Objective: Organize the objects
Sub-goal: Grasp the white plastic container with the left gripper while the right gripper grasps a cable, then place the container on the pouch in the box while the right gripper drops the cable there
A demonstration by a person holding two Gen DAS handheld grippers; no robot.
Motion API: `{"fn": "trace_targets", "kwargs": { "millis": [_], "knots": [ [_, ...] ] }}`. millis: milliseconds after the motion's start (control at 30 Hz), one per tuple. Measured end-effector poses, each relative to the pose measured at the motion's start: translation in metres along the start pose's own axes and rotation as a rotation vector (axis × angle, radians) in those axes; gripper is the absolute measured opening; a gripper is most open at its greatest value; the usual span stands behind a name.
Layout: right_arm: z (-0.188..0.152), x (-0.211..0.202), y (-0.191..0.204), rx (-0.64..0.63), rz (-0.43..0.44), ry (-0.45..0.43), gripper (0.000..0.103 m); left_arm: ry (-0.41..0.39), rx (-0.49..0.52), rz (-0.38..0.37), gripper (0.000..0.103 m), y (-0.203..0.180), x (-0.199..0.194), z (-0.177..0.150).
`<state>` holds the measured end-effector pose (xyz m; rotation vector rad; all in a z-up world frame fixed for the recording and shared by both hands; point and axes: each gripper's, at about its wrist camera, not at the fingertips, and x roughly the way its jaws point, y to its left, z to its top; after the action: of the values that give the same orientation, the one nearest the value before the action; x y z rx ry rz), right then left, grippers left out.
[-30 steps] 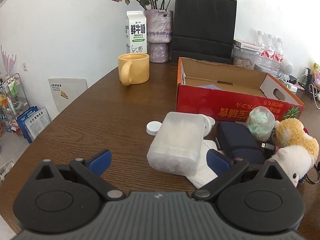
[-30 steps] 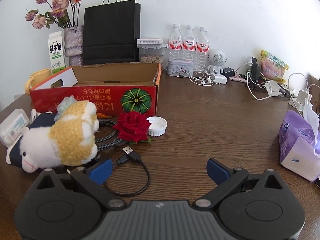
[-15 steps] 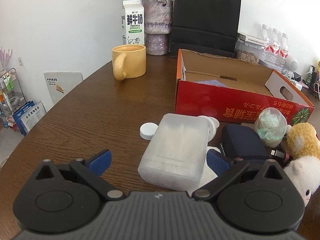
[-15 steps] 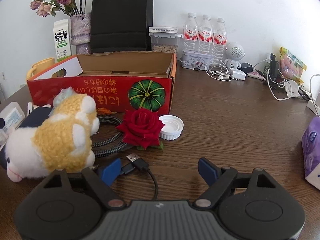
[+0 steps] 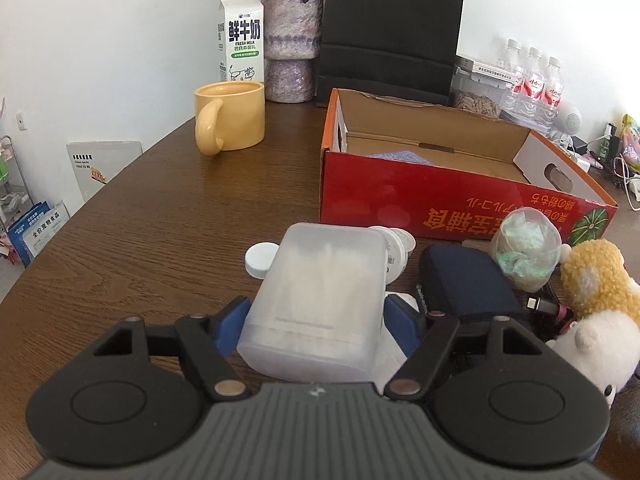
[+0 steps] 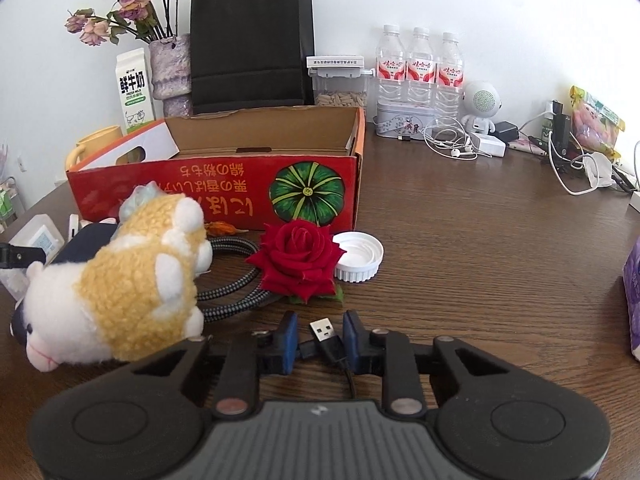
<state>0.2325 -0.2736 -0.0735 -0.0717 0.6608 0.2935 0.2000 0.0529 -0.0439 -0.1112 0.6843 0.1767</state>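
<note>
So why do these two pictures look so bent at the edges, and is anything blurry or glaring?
Both views are fisheye: dark rounded corners, bowed edges. Left wrist view: soft daylight puts a sheen on the wooden table and pale reflections on the red box; the frosted container near the lens looks slightly soft. Right wrist view: sharp overall, with the black bag nearly featureless.

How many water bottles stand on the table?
3, side by side at the back by the wall: left bottle, middle bottle, right bottle. More may be hidden.
</note>
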Motion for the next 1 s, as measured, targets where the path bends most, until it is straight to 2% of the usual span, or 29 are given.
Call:
{"fn": "trace_targets", "kwargs": {
  "millis": [400,667,733,1000],
  "knots": [
    [-0.003,-0.012,0.0,0.012,0.002,-0.028,0.014,-0.057,0.002,0.0,0.07,-0.002,-0.023,0.002],
    [0.003,-0.034,-0.001,0.018,-0.003,-0.082,0.014,-0.11,0.006,-0.015,0.07,-0.004,-0.045,0.006],
    [0.006,-0.041,-0.001,0.015,0.0,-0.099,0.009,-0.124,0.008,-0.021,0.07,-0.005,-0.051,0.008],
    [0.02,-0.062,0.007,-0.004,0.005,-0.157,0.009,-0.165,0.024,-0.044,0.07,-0.016,-0.068,0.012]
  ]
}}
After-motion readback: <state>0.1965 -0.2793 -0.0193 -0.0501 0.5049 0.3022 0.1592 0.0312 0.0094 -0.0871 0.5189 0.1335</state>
